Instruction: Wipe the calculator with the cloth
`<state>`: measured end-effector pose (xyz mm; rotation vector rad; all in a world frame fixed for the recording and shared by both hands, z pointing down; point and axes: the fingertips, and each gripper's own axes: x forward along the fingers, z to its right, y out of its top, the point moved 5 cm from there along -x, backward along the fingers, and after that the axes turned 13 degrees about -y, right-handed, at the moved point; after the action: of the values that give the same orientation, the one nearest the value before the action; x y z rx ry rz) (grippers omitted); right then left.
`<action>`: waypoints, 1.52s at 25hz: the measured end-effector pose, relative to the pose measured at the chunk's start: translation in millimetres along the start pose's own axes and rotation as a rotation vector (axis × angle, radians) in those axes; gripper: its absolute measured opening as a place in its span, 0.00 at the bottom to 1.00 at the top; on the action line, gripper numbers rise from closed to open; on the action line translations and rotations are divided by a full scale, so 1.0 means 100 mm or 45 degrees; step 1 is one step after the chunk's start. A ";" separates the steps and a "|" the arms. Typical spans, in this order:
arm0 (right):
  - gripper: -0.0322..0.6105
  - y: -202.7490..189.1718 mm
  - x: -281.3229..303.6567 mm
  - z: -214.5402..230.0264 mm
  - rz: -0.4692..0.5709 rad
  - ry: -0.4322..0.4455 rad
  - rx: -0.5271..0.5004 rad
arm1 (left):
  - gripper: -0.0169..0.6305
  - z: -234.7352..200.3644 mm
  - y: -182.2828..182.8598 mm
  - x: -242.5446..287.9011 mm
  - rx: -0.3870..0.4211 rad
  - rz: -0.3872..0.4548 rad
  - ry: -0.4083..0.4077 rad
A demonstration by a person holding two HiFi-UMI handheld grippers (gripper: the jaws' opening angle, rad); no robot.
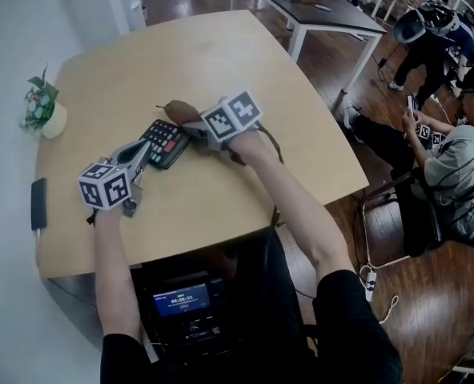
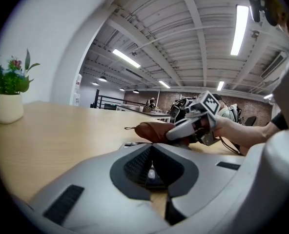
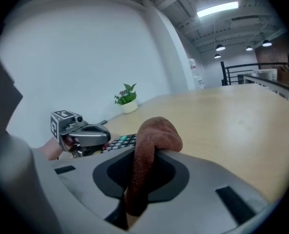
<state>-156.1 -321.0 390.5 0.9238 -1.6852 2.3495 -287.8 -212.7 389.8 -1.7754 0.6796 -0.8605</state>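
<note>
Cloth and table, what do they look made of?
The cloth looks like brown terry or microfibre, matte, with a fuzzy nap. The table looks like pale wood or wood-look laminate, smooth with a faint sheen; can't tell which.

Light wooden worktop [image 1: 221, 62] with rounded corners, as I see it in my head view. On it are a calculator [image 1: 165, 141] near the middle, a brown cloth [image 1: 181, 112] at its far end, and a potted plant [image 1: 43, 110] and a dark flat device [image 1: 38, 204] by the left edge.
</note>
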 end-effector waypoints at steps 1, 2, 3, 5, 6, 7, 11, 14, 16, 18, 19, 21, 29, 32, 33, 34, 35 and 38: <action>0.13 -0.07 -0.07 -0.06 0.007 -0.007 0.055 | 0.03 -0.04 0.01 0.01 -0.002 -0.008 -0.011; 0.13 -0.14 -0.13 -0.13 0.019 -0.005 0.116 | 0.03 -0.08 0.02 0.03 0.006 -0.023 -0.020; 0.13 -0.22 -0.20 -0.21 0.033 0.008 0.170 | 0.03 -0.12 0.03 0.06 0.017 -0.037 -0.026; 0.13 -0.33 -0.30 -0.40 0.054 0.058 0.224 | 0.03 -0.19 0.06 0.09 0.030 -0.043 -0.032; 0.13 -0.36 -0.33 -0.45 0.059 0.072 0.228 | 0.03 -0.21 0.06 0.09 0.027 -0.045 -0.037; 0.13 -0.39 -0.36 -0.46 0.065 0.062 0.222 | 0.03 -0.21 0.04 0.05 0.019 -0.049 -0.042; 0.13 -0.33 -0.36 -0.10 0.063 -0.094 0.214 | 0.03 0.00 -0.07 -0.27 -0.001 0.009 -0.084; 0.13 -0.15 -0.14 0.09 0.006 -0.149 0.191 | 0.03 0.15 -0.08 -0.34 -0.002 0.062 -0.133; 0.13 -0.02 0.10 0.15 -0.031 -0.183 0.164 | 0.03 0.19 -0.09 -0.29 0.013 0.046 -0.142; 0.13 0.04 0.32 0.15 -0.081 -0.197 0.139 | 0.03 0.24 -0.15 -0.25 0.056 0.003 -0.124; 0.14 0.05 0.40 0.13 -0.110 -0.196 0.118 | 0.03 0.27 -0.17 -0.22 0.080 -0.019 -0.113; 0.14 0.03 0.44 0.08 -0.155 -0.181 0.086 | 0.04 0.30 -0.19 -0.19 0.110 -0.044 -0.095; 0.14 -0.37 -0.15 -0.36 -0.195 0.004 0.130 | 0.04 0.31 -0.17 -0.19 0.121 -0.055 -0.089; 0.14 -0.58 -0.51 -0.60 -0.211 0.146 0.161 | 0.04 0.32 -0.16 -0.18 0.126 -0.056 -0.092; 0.14 -0.63 -0.61 -0.64 -0.212 0.191 0.183 | 0.04 0.32 -0.16 -0.18 0.126 -0.057 -0.095; 0.14 -0.65 -0.69 -0.65 -0.203 0.214 0.200 | 0.04 0.32 -0.15 -0.18 0.126 -0.058 -0.097; 0.14 -0.64 -0.73 -0.63 -0.183 0.209 0.202 | 0.04 0.31 -0.15 -0.18 0.126 -0.059 -0.098; 0.14 -0.41 -0.62 -0.40 -0.087 0.088 0.159 | 0.04 0.30 -0.16 -0.19 0.128 -0.056 -0.093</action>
<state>-104.8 -254.4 383.4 0.8927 -1.4731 2.4344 -274.1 -176.4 392.8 -1.7286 0.5423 -0.8410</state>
